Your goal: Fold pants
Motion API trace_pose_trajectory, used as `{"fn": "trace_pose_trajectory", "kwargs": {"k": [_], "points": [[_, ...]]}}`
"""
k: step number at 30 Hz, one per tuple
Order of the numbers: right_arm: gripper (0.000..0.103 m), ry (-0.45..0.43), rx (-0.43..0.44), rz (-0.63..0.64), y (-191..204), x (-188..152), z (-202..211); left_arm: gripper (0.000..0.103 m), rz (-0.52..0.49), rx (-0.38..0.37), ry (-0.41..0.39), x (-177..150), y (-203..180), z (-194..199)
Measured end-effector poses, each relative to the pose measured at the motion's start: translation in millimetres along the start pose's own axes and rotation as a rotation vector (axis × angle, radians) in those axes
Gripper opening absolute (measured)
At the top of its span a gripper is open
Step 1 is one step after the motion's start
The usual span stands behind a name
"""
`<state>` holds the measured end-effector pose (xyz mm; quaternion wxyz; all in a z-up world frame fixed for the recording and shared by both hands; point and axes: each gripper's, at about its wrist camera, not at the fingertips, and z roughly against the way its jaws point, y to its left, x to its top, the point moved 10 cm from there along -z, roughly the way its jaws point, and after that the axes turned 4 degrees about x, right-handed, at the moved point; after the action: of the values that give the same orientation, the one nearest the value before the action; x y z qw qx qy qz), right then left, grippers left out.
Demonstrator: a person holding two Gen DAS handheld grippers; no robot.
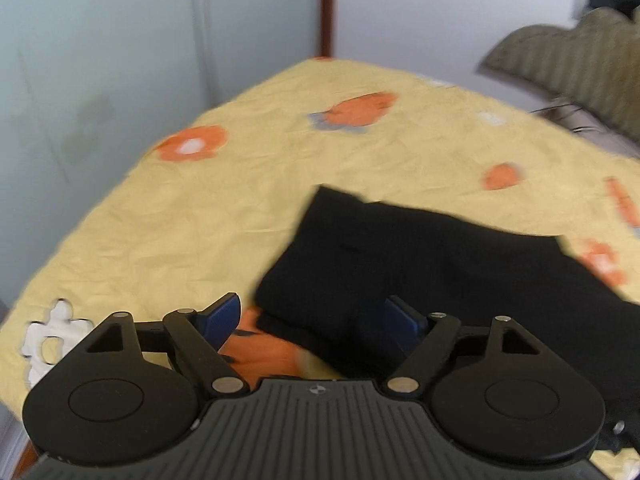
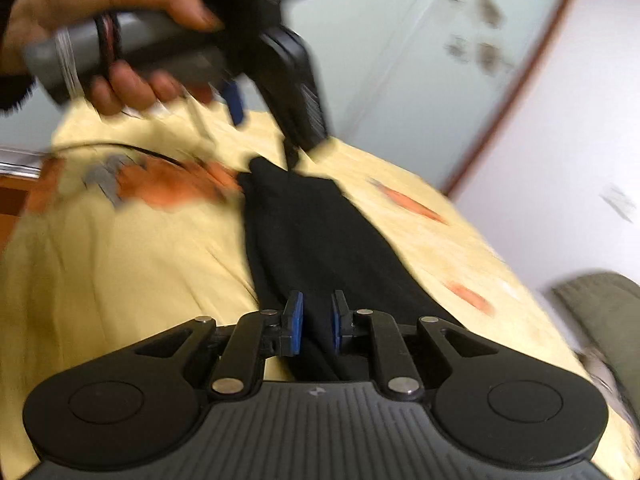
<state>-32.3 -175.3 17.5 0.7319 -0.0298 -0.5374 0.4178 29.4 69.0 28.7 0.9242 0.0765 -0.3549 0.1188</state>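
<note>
The black pants [image 1: 420, 264] lie folded in a long strip on the yellow flowered sheet [image 1: 200, 220]. My left gripper [image 1: 314, 318] is open wide, its blue pads [image 1: 224, 316] astride the near corner of the pants without pressing on it. In the right wrist view the pants [image 2: 304, 232] run away from me as a narrow band. My right gripper [image 2: 317, 320] is shut on their near end, with black cloth bunched between the pads. A hand [image 2: 100, 4] holds the left gripper [image 2: 264, 128] over the far end of the band, fingers spread.
The bed's edge falls away on the left toward a pale wall and glass panels [image 1: 100, 60]. An olive ribbed cushion [image 1: 580, 60] sits at the head end, and it is the cushion [image 2: 600, 308] at the right in the other view. A thin black cable [image 2: 120, 147] crosses the sheet.
</note>
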Motion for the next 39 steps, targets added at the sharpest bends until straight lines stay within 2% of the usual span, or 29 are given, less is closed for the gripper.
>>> {"fn": "trace_pose_trajectory", "kwargs": {"k": [2, 5, 7, 11, 14, 15, 16, 20, 23, 24, 25, 27, 30, 31, 33, 34, 35, 36, 37, 39], "points": [[0.014, 0.059, -0.111, -0.003, -23, -29, 21, 0.082, 0.034, -0.145, 0.046, -3, -22, 10], [0.014, 0.197, -0.218, 0.014, -51, -77, 35, 0.083, 0.041, -0.306, 0.141, -15, -65, 15], [0.014, 0.256, -0.248, 0.038, -61, -100, 39, 0.083, 0.022, -0.398, 0.2, -29, -100, 18], [0.015, 0.315, -0.256, 0.094, -61, -119, 37, 0.084, 0.016, -0.509, 0.328, -57, -152, 16], [0.033, 0.313, -0.279, 0.153, -56, -118, 28, 0.085, 0.027, -0.534, 0.4, -71, -173, 11], [0.043, 0.301, -0.291, 0.17, -55, -116, 27, 0.086, 0.032, -0.533, 0.407, -75, -176, 11], [0.048, 0.291, -0.301, 0.181, -57, -115, 28, 0.088, 0.043, -0.528, 0.413, -77, -179, 8], [0.049, 0.258, -0.291, 0.148, -62, -109, 21, 0.093, 0.122, -0.519, 0.464, -80, -182, -2], [0.047, 0.258, -0.277, 0.124, -66, -113, 17, 0.094, 0.187, -0.54, 0.519, -84, -183, -7], [0.041, 0.251, -0.279, 0.126, -66, -112, 16, 0.095, 0.202, -0.546, 0.531, -84, -183, -9], [0.026, 0.247, -0.281, 0.123, -64, -111, 18, 0.096, 0.214, -0.548, 0.538, -84, -184, -10], [0.014, 0.243, -0.269, 0.101, -65, -110, 17, 0.097, 0.24, -0.537, 0.547, -85, -183, -13], [0.007, 0.245, -0.268, 0.112, -60, -110, 17, 0.095, 0.331, -0.528, 0.553, -86, -175, -21], [0.007, 0.243, -0.271, 0.117, -57, -110, 19, 0.093, 0.37, -0.526, 0.544, -85, -171, -23], [0.006, 0.24, -0.268, 0.119, -54, -110, 22, 0.082, 0.42, -0.516, 0.53, -83, -164, -27], [0.006, 0.238, -0.265, 0.119, -57, -110, 23, 0.072, 0.431, -0.515, 0.525, -82, -161, -27], [0.006, 0.236, -0.263, 0.12, -56, -109, 26, 0.054, 0.44, -0.519, 0.519, -82, -159, -27], [0.006, 0.236, -0.261, 0.12, -56, -108, 27, 0.04, 0.453, -0.533, 0.519, -83, -157, -27], [0.006, 0.237, -0.259, 0.123, -55, -108, 29, 0.016, 0.467, -0.552, 0.531, -84, -156, -27], [0.006, 0.242, -0.254, 0.142, -51, -108, 33, 0.011, 0.476, -0.563, 0.545, -90, -153, -25]]}}
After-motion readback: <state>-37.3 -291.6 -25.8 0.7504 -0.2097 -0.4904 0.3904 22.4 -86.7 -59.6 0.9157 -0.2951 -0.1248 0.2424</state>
